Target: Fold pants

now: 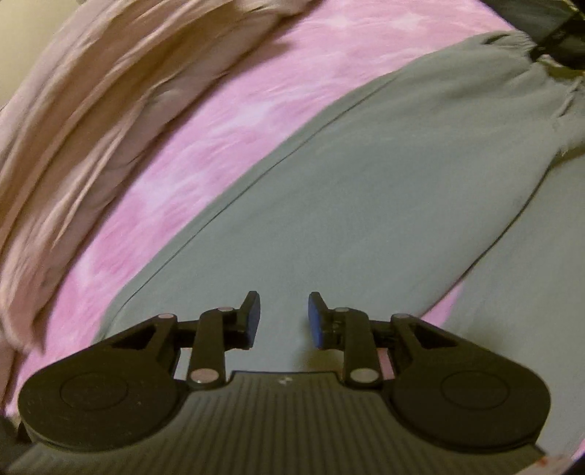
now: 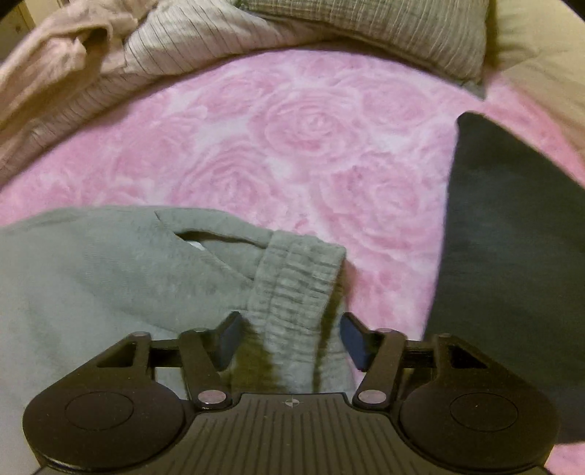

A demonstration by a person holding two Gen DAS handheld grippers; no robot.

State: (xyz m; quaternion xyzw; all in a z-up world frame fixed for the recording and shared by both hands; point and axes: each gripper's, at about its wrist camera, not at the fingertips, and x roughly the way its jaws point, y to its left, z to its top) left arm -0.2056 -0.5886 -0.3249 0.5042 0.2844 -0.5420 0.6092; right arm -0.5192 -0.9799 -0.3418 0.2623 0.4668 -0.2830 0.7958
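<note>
Grey sweatpants (image 1: 365,190) lie flat on a pink rose-patterned blanket (image 1: 226,120). In the left wrist view a leg runs from the bottom toward the gathered waistband (image 1: 526,47) at top right. My left gripper (image 1: 283,316) hovers open over the leg with nothing between its blue pads (image 1: 254,318). In the right wrist view the pants (image 2: 109,270) fill the lower left, and the ribbed waistband (image 2: 296,277) runs down between the open fingers of my right gripper (image 2: 290,338). The fingers do not touch the fabric. A pocket slit (image 2: 204,235) shows near the waistband.
A beige bundled cover (image 1: 91,120) lies along the left of the bed. In the right wrist view the blanket (image 2: 292,146) lies ahead, with a striped sheet (image 2: 182,40), a checked pillow (image 2: 384,29), and a dark folded garment (image 2: 504,255) at the right.
</note>
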